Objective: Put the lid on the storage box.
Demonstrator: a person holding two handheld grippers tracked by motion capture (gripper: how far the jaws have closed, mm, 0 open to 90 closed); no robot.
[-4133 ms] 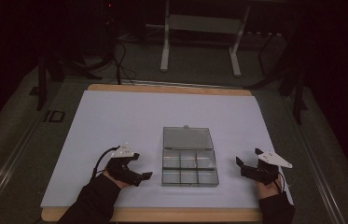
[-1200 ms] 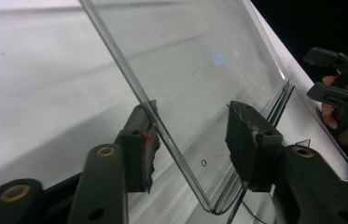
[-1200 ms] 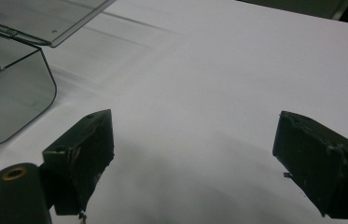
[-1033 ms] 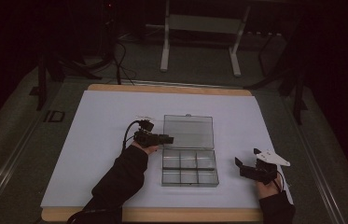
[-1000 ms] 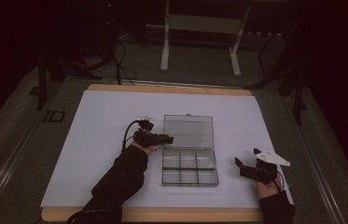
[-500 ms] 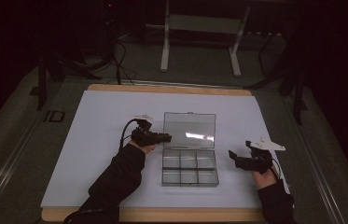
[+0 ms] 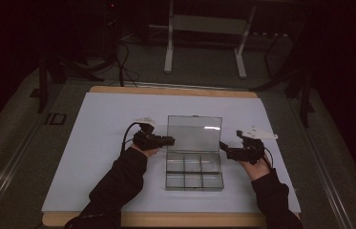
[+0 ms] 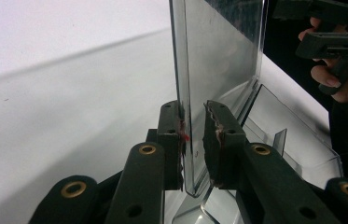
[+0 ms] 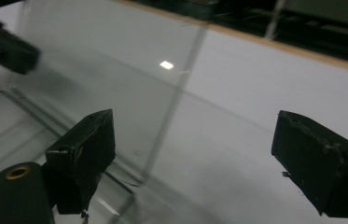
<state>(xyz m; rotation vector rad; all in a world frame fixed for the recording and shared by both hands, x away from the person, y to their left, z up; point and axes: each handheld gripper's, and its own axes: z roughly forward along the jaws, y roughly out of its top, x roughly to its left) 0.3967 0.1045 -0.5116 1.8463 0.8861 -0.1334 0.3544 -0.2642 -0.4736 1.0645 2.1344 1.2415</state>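
At desk centre, on the white sheet point(image 7: 94, 143): one clear plastic compartment box point(image 7: 194, 172), six cells, empty as far as can be seen, its hinged lid point(image 7: 194, 133) raised to near upright at the far edge.

Left tongs point(image 7: 170, 140) — set against the lid's left edge; in the left gripper view the jaws have just been closing and now stand narrow with the lid's edge point(image 8: 185, 140) between them, one pad touching the plastic, the other a sliver off or barely meeting it. Judged: this grip is what keeps the lid standing.

Right tongs point(image 7: 223, 146) — jaws wide, nothing between the pads; in the right gripper view they face the lid's right edge point(image 9: 181, 93) from just beside it.

Change against the earliest picture: the box lay with its lid flat and both hands rested near the desk's front edge, well apart from it. A second ago the left tongs were already at the lid, which was still low; the right hand has since come in and up from the desk's right side. Opening looks nearly done.
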